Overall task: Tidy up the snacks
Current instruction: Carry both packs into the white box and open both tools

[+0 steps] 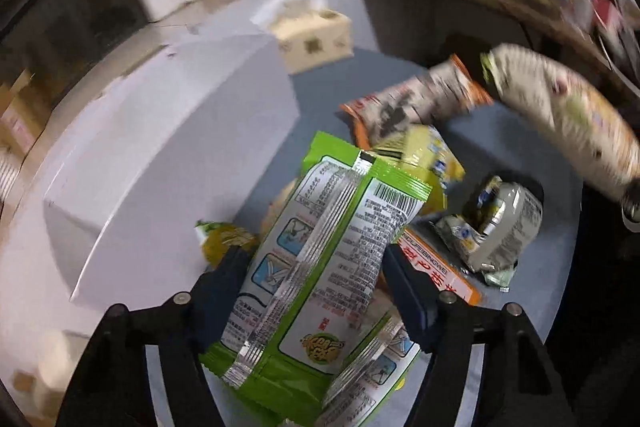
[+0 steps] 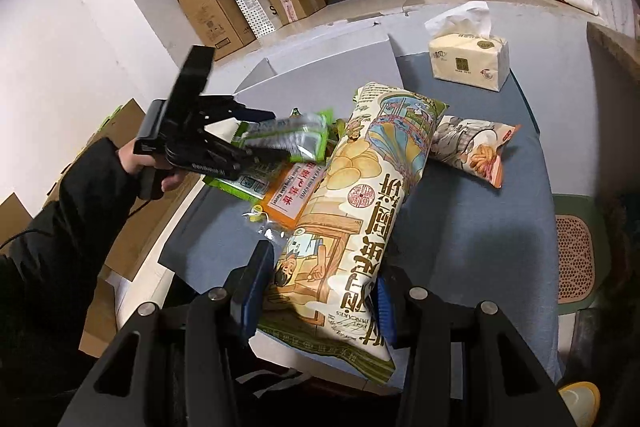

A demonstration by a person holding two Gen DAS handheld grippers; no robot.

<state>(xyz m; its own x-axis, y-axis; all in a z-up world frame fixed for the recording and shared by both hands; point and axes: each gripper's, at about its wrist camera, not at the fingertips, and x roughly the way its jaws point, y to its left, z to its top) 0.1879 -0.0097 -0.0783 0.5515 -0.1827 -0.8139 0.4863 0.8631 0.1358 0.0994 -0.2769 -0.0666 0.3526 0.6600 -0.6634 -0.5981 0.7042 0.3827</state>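
Note:
My left gripper (image 1: 316, 267) is shut on a green snack packet (image 1: 320, 259) and holds it above the snack pile; the gripper also shows in the right wrist view (image 2: 276, 135), with the packet (image 2: 288, 137) in its fingers. My right gripper (image 2: 320, 291) is shut on a long cream chip bag (image 2: 360, 207), lifted over the blue table (image 2: 480, 227); the bag shows blurred in the left wrist view (image 1: 568, 123). An orange box (image 2: 286, 201), an orange-edged snack bag (image 2: 476, 147) and a grey packet (image 1: 500, 223) lie on the table.
A white box (image 1: 168, 167) with open flaps stands at the table's left. A tissue pack (image 2: 468, 61) sits at the far end. Cardboard boxes (image 2: 216, 11) stand on the floor beyond. A green stool (image 2: 576, 255) is at the right.

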